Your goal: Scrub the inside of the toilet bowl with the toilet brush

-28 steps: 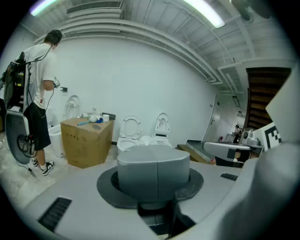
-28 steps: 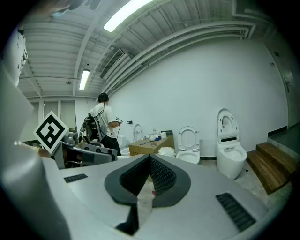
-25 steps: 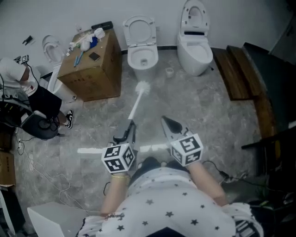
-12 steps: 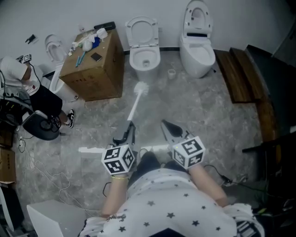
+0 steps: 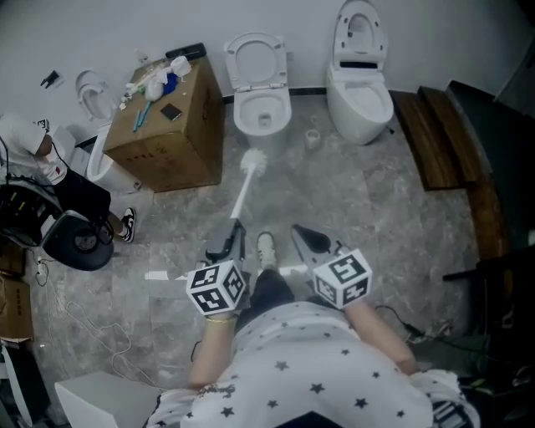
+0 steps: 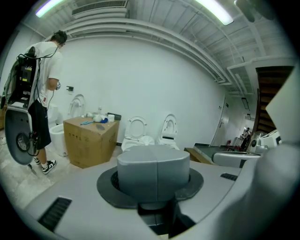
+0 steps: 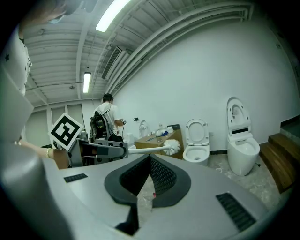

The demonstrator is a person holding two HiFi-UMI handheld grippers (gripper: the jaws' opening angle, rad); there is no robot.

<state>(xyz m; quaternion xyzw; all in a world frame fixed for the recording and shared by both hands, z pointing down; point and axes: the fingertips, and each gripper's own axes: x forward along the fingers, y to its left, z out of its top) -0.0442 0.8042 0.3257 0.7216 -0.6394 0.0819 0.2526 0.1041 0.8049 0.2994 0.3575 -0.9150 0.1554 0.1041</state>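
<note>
Your left gripper (image 5: 227, 241) is clamped on the handle of the toilet brush (image 5: 248, 177). The white brush head is held above the floor (image 5: 376, 201), near the toilet bowl (image 5: 262, 107) but not in it. Your right gripper (image 5: 303, 230) holds nothing, with its jaws narrowly apart. The floor is grey marbled stone. A cardboard box (image 5: 171, 134) stands left of the bowl and a second toilet (image 5: 361, 96) stands right of it, by the far white wall (image 5: 284, 21).

Ceiling strip lights (image 7: 112, 14) are casting even light; the head view is looking dim and soft. Both gripper views are bending at dark, vignetted edges, the near left hand-held gripper (image 6: 157, 157) blurring.
</note>
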